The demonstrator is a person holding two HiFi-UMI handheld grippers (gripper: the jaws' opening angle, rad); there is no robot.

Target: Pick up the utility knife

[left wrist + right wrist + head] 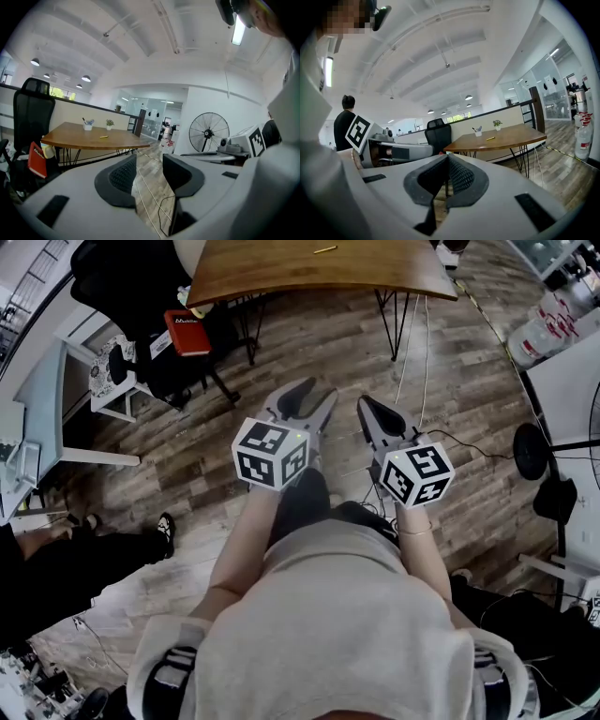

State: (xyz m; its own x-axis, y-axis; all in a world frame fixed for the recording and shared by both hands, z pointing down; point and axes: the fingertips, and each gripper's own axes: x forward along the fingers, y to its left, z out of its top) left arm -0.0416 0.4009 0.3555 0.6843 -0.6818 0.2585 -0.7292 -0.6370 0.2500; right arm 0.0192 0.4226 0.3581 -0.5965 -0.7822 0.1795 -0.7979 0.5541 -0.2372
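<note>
The utility knife is a small yellow object lying on the brown wooden table across the room; it also shows in the left gripper view and the right gripper view. Both grippers are held in front of the person, over the wooden floor and well short of the table. My left gripper stands open, and only floor shows between its jaws. My right gripper is shut, its pads meeting with nothing between them.
A black office chair and a red box stand left of the table. A standing fan and white desks lie to the right. Cables run across the floor. A white cup and a small plant sit on the table.
</note>
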